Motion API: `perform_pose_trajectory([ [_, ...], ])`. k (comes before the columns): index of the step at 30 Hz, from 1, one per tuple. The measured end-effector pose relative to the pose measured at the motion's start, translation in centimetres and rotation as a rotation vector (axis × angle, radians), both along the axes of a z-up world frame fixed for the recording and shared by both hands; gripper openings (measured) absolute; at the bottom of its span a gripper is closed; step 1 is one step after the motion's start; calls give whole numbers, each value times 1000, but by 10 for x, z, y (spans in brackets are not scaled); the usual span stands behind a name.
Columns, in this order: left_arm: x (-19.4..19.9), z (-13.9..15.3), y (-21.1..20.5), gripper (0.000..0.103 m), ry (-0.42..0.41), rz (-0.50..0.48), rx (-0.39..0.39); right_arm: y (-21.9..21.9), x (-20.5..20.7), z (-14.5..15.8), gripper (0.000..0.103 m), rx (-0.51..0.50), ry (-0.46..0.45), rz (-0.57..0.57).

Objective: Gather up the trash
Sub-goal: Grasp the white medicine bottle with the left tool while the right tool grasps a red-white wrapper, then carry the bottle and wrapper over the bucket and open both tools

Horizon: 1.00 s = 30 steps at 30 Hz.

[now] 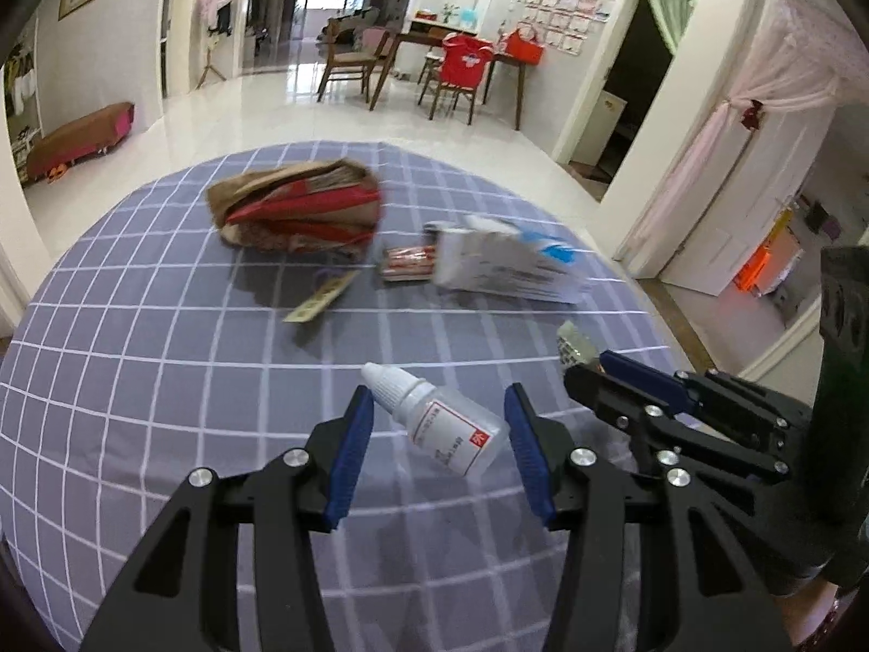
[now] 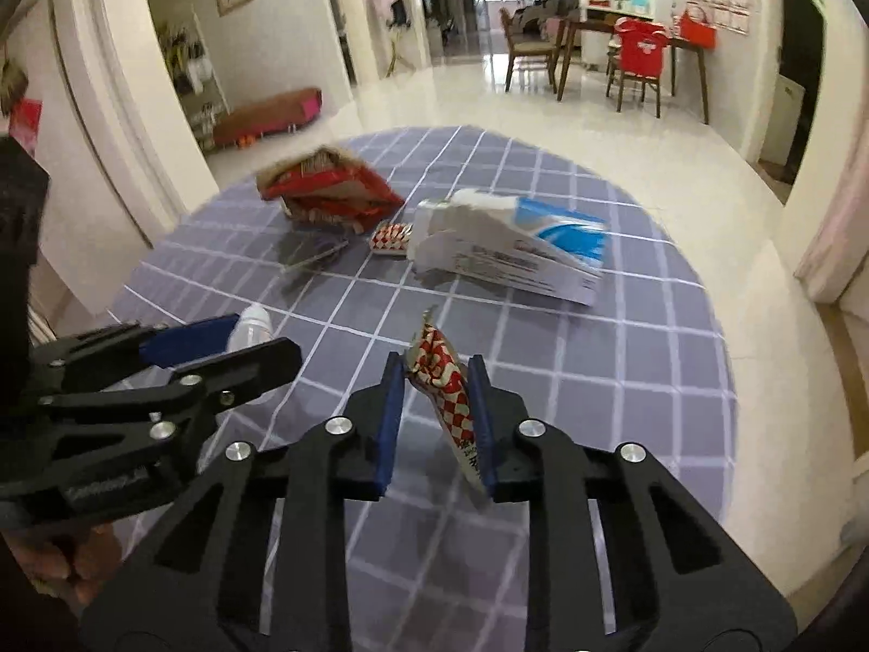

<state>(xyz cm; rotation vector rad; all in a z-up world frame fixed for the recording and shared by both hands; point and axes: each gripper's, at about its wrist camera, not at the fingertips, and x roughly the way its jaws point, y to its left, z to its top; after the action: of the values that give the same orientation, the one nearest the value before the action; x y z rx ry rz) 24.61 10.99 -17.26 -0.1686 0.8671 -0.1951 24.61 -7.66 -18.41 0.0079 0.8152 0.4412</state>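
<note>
My left gripper (image 1: 439, 399) is shut on a small clear dropper bottle (image 1: 445, 424) with a white cap and a red-edged label. The bottle lies slantwise between the blue pads, just above the checked tablecloth (image 1: 163, 380). The right wrist view shows that gripper (image 2: 260, 334) at the left with the bottle (image 2: 251, 326) at its tips. My right gripper (image 2: 437, 367) is shut on a crumpled red-and-white checked wrapper (image 2: 442, 380), which sticks up past the fingertips. In the left wrist view the right gripper (image 1: 589, 364) is close by on the right, with the wrapper (image 1: 573, 345) at its tips.
Farther back on the round table lie a crumpled brown-and-red bag (image 1: 296, 212), a white-and-blue carton (image 1: 505, 261), a small red-and-white packet (image 1: 407, 263) and a flat paper strip (image 1: 320, 299). Beyond the table edge are glossy floor, wooden chairs (image 1: 456, 81) and doorways.
</note>
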Motion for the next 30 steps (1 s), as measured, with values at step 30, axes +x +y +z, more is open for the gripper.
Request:
perform_pose_trajectory([
  [30, -14, -29, -332, 49, 22, -462, 110, -313, -103, -30, 28, 219, 9, -563],
])
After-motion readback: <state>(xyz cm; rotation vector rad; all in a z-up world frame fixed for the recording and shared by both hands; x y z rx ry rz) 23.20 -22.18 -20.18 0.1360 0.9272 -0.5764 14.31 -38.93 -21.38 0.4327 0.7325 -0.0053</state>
